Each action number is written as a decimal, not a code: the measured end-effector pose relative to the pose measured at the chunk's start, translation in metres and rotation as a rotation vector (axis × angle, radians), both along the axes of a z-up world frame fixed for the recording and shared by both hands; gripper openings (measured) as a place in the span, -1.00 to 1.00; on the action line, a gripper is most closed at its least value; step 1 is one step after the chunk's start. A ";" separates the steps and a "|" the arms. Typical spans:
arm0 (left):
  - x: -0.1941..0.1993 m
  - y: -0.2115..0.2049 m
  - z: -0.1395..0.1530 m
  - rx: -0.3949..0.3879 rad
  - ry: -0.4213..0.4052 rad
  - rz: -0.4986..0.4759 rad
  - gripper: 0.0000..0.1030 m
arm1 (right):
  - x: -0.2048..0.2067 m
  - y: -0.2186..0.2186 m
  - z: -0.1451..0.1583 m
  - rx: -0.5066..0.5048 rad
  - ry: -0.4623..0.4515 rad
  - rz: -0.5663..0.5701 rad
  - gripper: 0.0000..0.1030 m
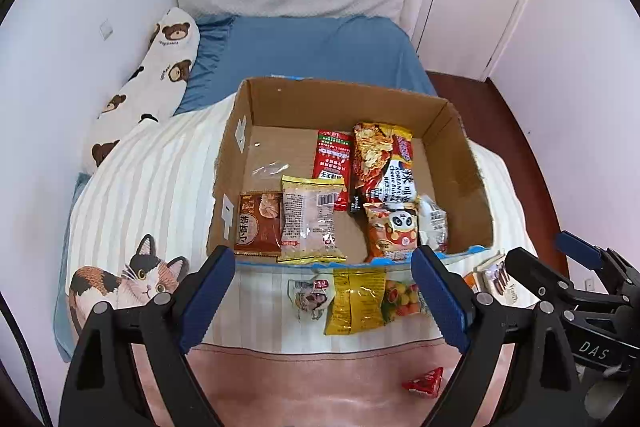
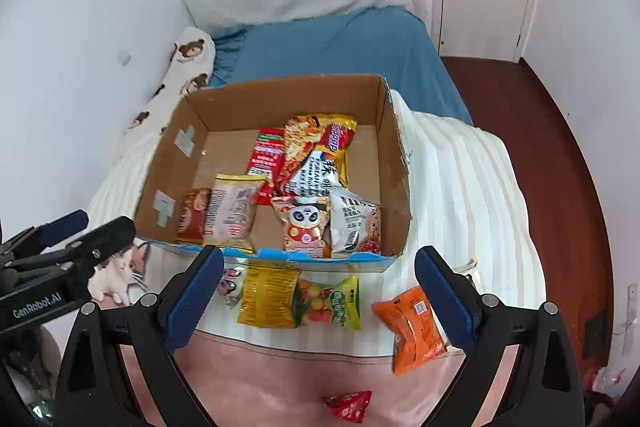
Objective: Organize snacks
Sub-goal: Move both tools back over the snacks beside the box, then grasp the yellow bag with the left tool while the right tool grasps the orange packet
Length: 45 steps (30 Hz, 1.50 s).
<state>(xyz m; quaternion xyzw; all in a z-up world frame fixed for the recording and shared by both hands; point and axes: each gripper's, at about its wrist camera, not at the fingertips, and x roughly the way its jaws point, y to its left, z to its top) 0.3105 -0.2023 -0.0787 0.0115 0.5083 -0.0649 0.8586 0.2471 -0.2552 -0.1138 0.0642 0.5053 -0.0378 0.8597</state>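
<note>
Half done, judged from the spread on the bed (image 1: 160, 187). Counted six snacks already inside the cardboard box (image 1: 348, 99): brown packet (image 1: 258, 227), pale pink packet (image 1: 310, 219), red packet (image 1: 332, 155), noodle bag (image 1: 380, 155), panda packet (image 1: 392, 231) and white packet (image 1: 434, 223). Noted them lying flat and crowded toward the near wall, the noodle bag partly over the red packet; probably dropped in from the near side, which left the far floor of the box bare for more. Spotted the rest outside, just beside that near wall: small white packet (image 1: 310, 297), yellow packet (image 1: 354, 301) and fruit candy packet (image 2: 328, 303) overlapping in a row, within easy reach. Saw the orange packet (image 2: 416, 327) further right, near one finger of the right tongs (image 2: 320, 257), and a little red packet (image 1: 424, 381) apart from the others on the pink blanket (image 1: 300, 387). Found the left tongs (image 1: 324, 263) spread wide with nothing between the pads, and the right tongs likewise gaping and empty. Read both as poised above the near edge of the box, tilted down, well placed to choose a leftover. Guessed the row of three would need separating before a clean pinch.
</note>
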 end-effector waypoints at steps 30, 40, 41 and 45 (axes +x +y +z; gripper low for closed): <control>0.003 -0.049 -0.199 0.018 0.441 0.015 0.75 | -0.047 -0.127 -0.150 0.172 0.291 -0.175 0.90; 0.008 -0.072 -0.234 0.067 0.425 -0.004 0.31 | -0.024 -0.122 -0.215 0.174 0.382 -0.072 0.29; 0.007 -0.072 -0.234 0.063 0.422 -0.006 0.30 | -0.024 -0.122 -0.222 0.173 0.401 -0.067 0.29; -0.010 -0.066 -0.231 0.068 0.431 -0.012 0.20 | -0.029 -0.122 -0.229 0.151 0.399 -0.072 0.22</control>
